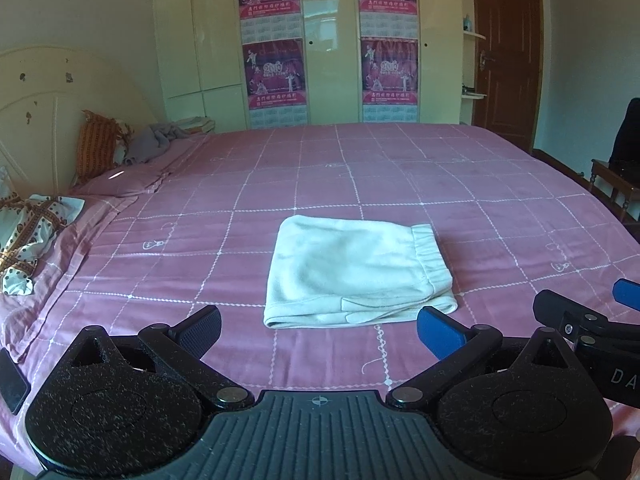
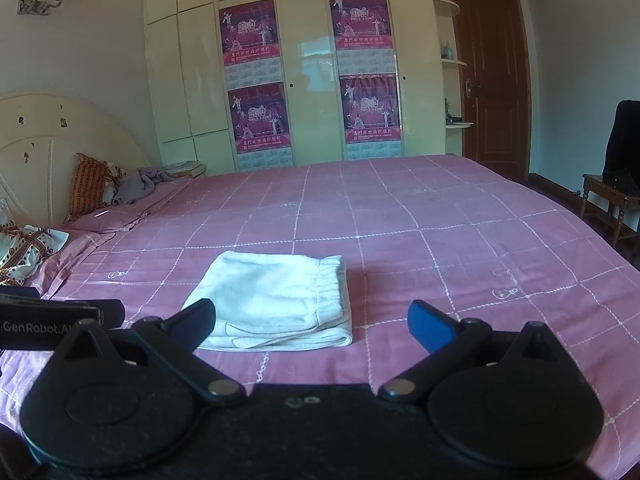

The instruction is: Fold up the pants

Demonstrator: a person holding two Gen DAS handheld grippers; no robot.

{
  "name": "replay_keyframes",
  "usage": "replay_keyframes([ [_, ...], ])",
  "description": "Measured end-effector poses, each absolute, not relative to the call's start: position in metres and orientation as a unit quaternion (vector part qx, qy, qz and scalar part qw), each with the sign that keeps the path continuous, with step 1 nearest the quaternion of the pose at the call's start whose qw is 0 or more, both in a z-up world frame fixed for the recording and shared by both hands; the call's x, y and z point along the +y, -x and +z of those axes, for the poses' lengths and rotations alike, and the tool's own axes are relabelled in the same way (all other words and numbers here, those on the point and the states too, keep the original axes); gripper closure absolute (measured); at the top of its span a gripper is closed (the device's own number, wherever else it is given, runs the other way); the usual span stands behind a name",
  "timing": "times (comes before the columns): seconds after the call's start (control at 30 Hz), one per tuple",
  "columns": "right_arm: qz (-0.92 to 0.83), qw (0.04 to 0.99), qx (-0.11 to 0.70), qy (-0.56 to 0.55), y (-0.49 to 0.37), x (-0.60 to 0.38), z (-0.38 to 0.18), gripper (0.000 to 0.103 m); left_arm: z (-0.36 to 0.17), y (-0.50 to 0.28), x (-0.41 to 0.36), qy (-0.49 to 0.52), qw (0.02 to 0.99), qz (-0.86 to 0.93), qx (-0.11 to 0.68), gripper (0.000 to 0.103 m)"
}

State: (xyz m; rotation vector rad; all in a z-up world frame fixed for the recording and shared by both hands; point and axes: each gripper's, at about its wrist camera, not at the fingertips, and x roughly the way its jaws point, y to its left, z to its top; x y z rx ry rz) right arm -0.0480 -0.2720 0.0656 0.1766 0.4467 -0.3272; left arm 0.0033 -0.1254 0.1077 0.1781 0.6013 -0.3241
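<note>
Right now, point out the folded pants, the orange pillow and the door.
folded pants [image 1: 352, 268], left wrist view, middle of the top layer.
orange pillow [image 1: 96, 144], left wrist view, striped front face.
door [image 2: 492, 80], right wrist view, centre of the brown panel.

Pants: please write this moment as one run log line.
pants: folded, on bed | left gripper: open, empty | right gripper: open, empty

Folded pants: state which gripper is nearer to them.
Left, narrowly. The left gripper faces the folded pants squarely, open. The right gripper sits off their right side, open.
</note>
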Motion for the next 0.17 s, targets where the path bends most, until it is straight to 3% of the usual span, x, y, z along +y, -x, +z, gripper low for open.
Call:
replay_keyframes([
  [0.17,-0.166,0.957,0.222,-0.092,0.0464,-0.2759,0.0600,0.001,0.1051,-0.0106,-0.1319,-0.089,0.939,-0.167,0.286,0.000],
])
